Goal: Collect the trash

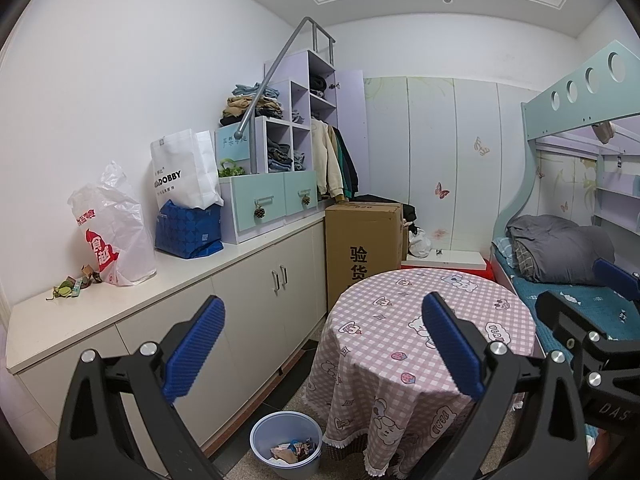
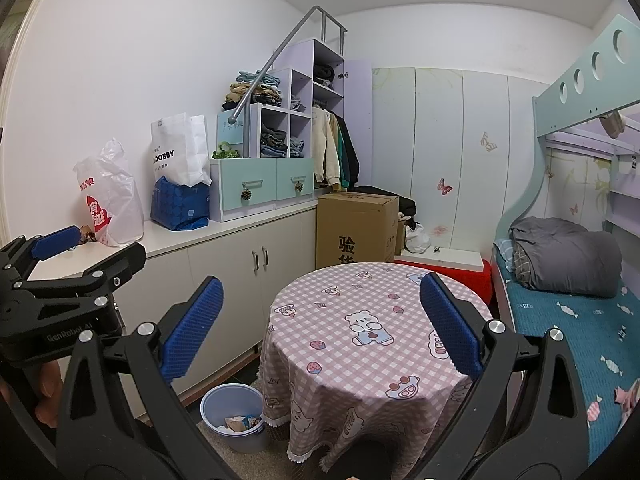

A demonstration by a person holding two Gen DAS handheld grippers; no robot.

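Note:
Crumpled wrappers point(image 1: 74, 286) lie on the left end of the white counter point(image 1: 180, 276), beside a white plastic bag point(image 1: 112, 232). On the floor between the cabinet and the round table stands a light blue bin point(image 1: 264, 456) with paper and packets inside. My left gripper point(image 1: 324, 346) is open and holds nothing; it is in the air, well short of the counter. My right gripper point(image 2: 320, 328) is open too, hovering before the table point(image 2: 360, 320). In the right wrist view the left gripper point(image 2: 84, 256) partly hides the wrappers point(image 2: 86, 235); the bin point(image 2: 236, 442) shows low down.
A white paper bag point(image 1: 184, 168) and a blue bag point(image 1: 188, 232) stand on the counter next to drawers and shelves of clothes. A cardboard box point(image 1: 364, 244) is behind the table. A bunk bed point(image 1: 580, 264) with a grey quilt fills the right side.

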